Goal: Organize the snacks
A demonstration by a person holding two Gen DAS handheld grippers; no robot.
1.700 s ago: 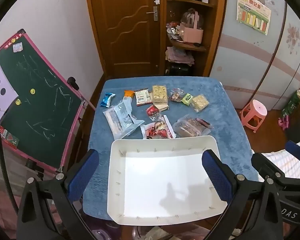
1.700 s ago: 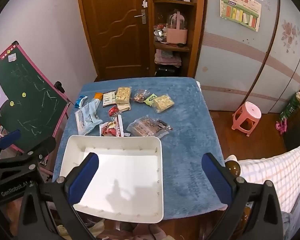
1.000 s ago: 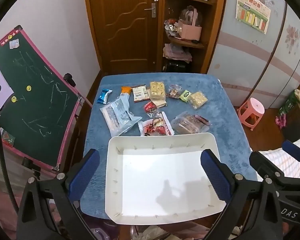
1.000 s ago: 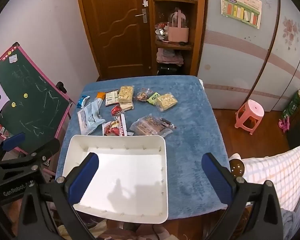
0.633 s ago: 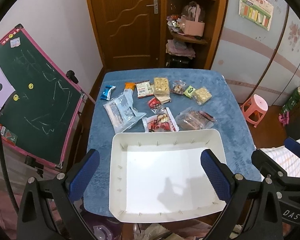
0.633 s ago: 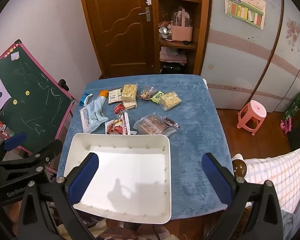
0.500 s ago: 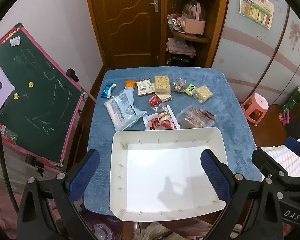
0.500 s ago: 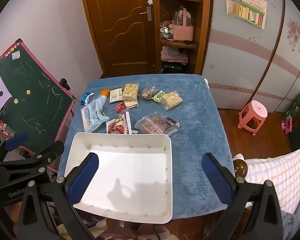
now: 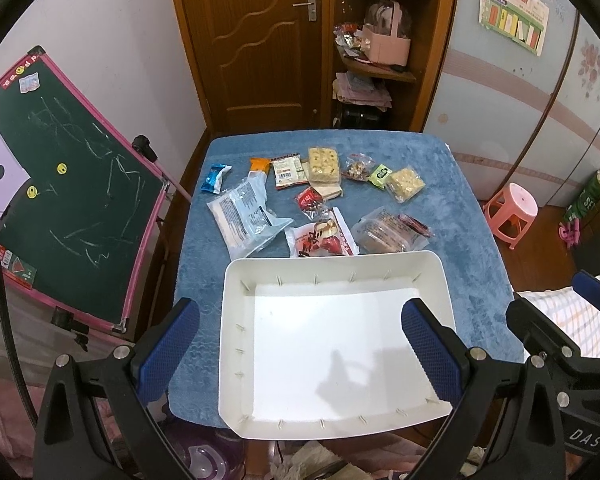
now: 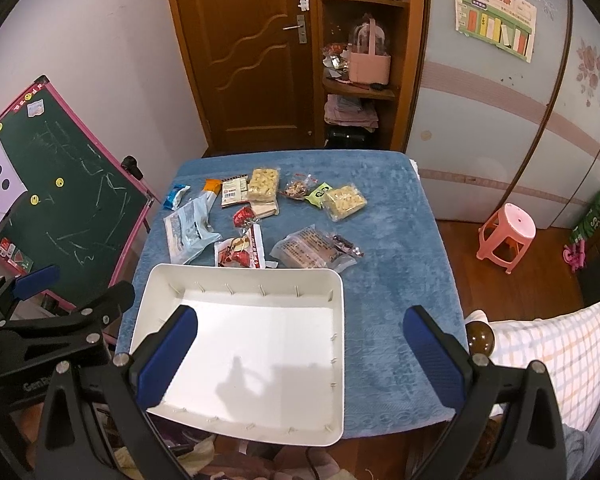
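Observation:
An empty white tray (image 9: 236, 280) (image 10: 338, 276) sits at the near edge of a blue-covered table (image 9: 472, 240) (image 10: 396, 248). Several snack packets lie beyond it: a pale blue bag (image 9: 244, 216) (image 10: 188, 228), a red-and-white packet (image 9: 320, 238) (image 10: 240, 254), a clear brown packet (image 9: 388, 230) (image 10: 312, 250), and yellow biscuit packs (image 9: 323, 164) (image 10: 346, 200). My left gripper (image 9: 300, 352) is open and empty above the tray. My right gripper (image 10: 300, 356) is open and empty above the tray's right edge.
A green chalkboard easel (image 9: 60, 200) (image 10: 64, 208) stands left of the table. A pink stool (image 9: 512, 208) (image 10: 506, 236) is on the floor to the right. A checked cloth (image 10: 552, 356) lies at the near right. A wooden door (image 9: 260, 40) and shelves (image 9: 380, 72) are behind.
Both grippers have drifted slightly up and back; the table and tray sit a little lower in both views. Nothing on the table has moved.

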